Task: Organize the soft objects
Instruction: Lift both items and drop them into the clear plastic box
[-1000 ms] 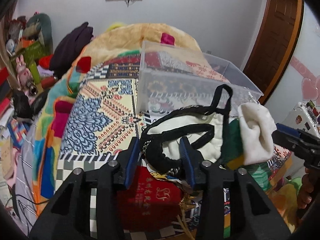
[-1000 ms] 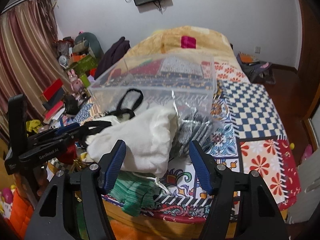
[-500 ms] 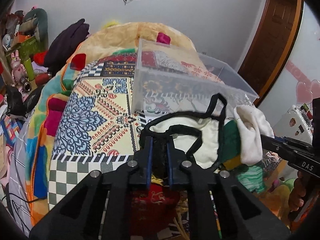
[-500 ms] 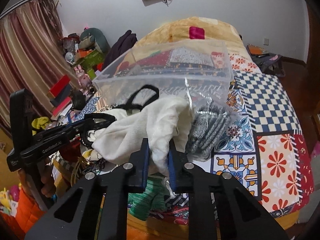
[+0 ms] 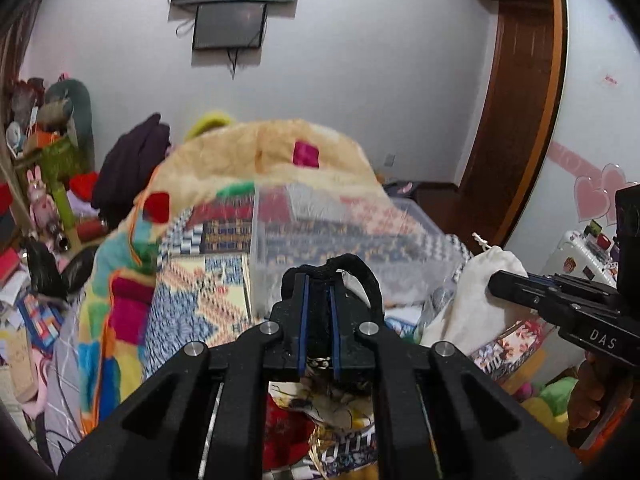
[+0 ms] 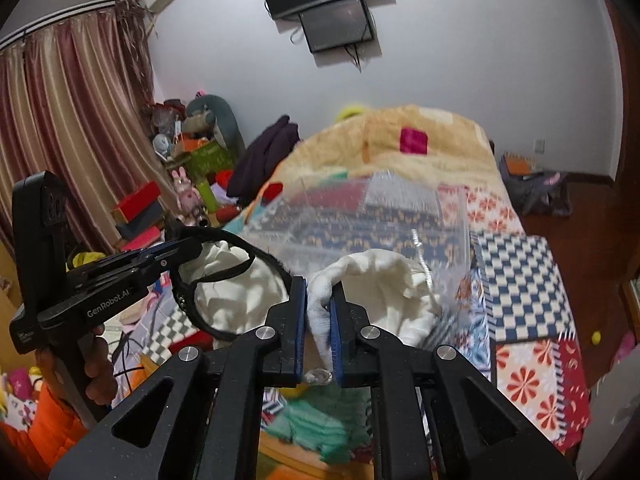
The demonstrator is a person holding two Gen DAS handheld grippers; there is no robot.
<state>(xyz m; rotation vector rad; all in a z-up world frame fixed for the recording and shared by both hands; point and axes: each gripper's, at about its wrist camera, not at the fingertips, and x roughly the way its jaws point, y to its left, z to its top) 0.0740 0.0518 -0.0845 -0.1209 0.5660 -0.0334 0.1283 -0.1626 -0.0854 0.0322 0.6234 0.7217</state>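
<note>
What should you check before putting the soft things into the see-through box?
1. Left gripper shut on the black strap: ok.
2. Right gripper shut on the white cloth pouch: ok, a fold is pinched between its fingers.
3. Clear plastic box has no lid on: ok, the top looks open.
4. Room inside the box: ok, only the quilt pattern shows through its walls.
5. Strap free of the other things in the pile: cannot tell, the grippers hide the pile.
6. Pouch fully lifted off the bed: cannot tell, its lower part is hidden.
</note>
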